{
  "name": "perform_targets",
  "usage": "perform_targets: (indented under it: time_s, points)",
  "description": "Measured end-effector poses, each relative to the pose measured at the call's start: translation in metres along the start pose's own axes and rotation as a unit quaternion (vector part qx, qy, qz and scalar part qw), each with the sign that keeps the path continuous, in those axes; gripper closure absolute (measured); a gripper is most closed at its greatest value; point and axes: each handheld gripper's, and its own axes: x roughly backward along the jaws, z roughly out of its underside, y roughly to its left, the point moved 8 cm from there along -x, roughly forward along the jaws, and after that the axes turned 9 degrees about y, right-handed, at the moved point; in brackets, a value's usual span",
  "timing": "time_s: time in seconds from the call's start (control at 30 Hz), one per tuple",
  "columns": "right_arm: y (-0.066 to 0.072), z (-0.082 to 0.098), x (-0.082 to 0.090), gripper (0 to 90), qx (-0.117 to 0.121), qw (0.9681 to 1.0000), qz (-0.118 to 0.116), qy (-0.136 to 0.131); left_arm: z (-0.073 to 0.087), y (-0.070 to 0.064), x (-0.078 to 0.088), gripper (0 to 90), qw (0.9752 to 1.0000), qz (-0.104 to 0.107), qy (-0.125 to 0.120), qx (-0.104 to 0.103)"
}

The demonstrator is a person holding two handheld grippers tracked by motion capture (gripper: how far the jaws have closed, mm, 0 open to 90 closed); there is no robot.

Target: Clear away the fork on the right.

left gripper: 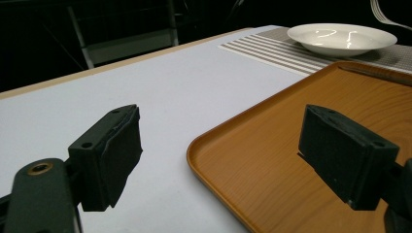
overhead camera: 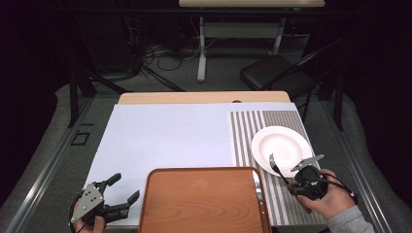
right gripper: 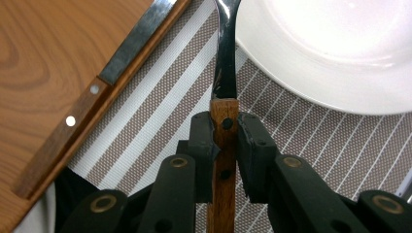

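While the left tongs (overhead camera: 122, 189) sit at the near left corner of the worktop (overhead camera: 165, 131), their jaws stand spread wide with nothing between them. In the left gripper view one pad (left gripper: 114, 150) hangs over the pale sheet and the other pad (left gripper: 342, 150) over the near left corner of the tray (left gripper: 272, 141); neither touches anything that can be seen. The hand (overhead camera: 90, 221) holding them comes in at the bottom edge, left of the tray.

Tray is brown wood-look, middle near edge of the worktop, bare inside. A knife (right gripper: 92, 92) with a wooden riveted handle lies along the tray's right rim, blade pointing away, beside the striped placemat (overhead camera: 286, 194).

Placemat lies on the right part of the worktop, white plate (overhead camera: 282, 148) on its far half.

Right tongs (overhead camera: 290, 165) are pressed onto a fork (right gripper: 225, 97): both pads pinch the wooden handle near its top end, just below where the metal starts. The handle runs back down between the jaws toward the hand; the metal neck sticks out ahead of the tongs. In the high view the fork's head tilts up and left, over the plate's near left rim; touching or just above, cannot tell. In the right gripper view the neck crosses the striped mat and meets the plate's edge, knife well off to the left. Right hand (overhead camera: 328, 196), grey sleeve, at the near right corner.
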Motion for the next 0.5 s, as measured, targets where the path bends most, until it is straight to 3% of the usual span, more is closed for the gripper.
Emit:
perform_targets:
  time_s: [0.03, 0.07, 0.13, 0.27, 0.43, 0.5]
  points:
    - [0.0, -0.003, -0.002, 77.5, -0.011, 0.9996, -0.003, -0.024, 0.0, 0.0, 0.0, 15.7, 1.0, 0.0, 0.0, 0.0]
    - [-0.001, 0.0, 0.001, 77.5, -0.013, 0.9999, -0.002, -0.005, 0.0, 0.0, 0.001, 15.7, 1.0, 0.001, 0.001, -0.002]
    - [-0.001, 0.002, 0.002, 77.5, -0.037, 0.9992, -0.006, -0.012, 0.0, 0.0, 0.001, 15.7, 1.0, -0.001, 0.0, -0.001]
    - [0.002, 0.004, 0.007, 77.4, -0.062, 0.9973, -0.02, -0.036, 0.0, -0.001, 0.003, 15.7, 1.0, 0.0, -0.001, -0.001]
    - [0.008, 0.009, 0.01, 77.4, -0.075, 0.9964, 0.011, -0.037, 0.0, -0.002, 0.002, 15.7, 1.0, 0.0, -0.001, 0.0]
    - [0.013, 0.009, 0.012, 77.4, -0.082, 0.9956, 0.007, -0.044, 0.0, -0.002, 0.002, 15.7, 1.0, 0.0, -0.001, -0.002]
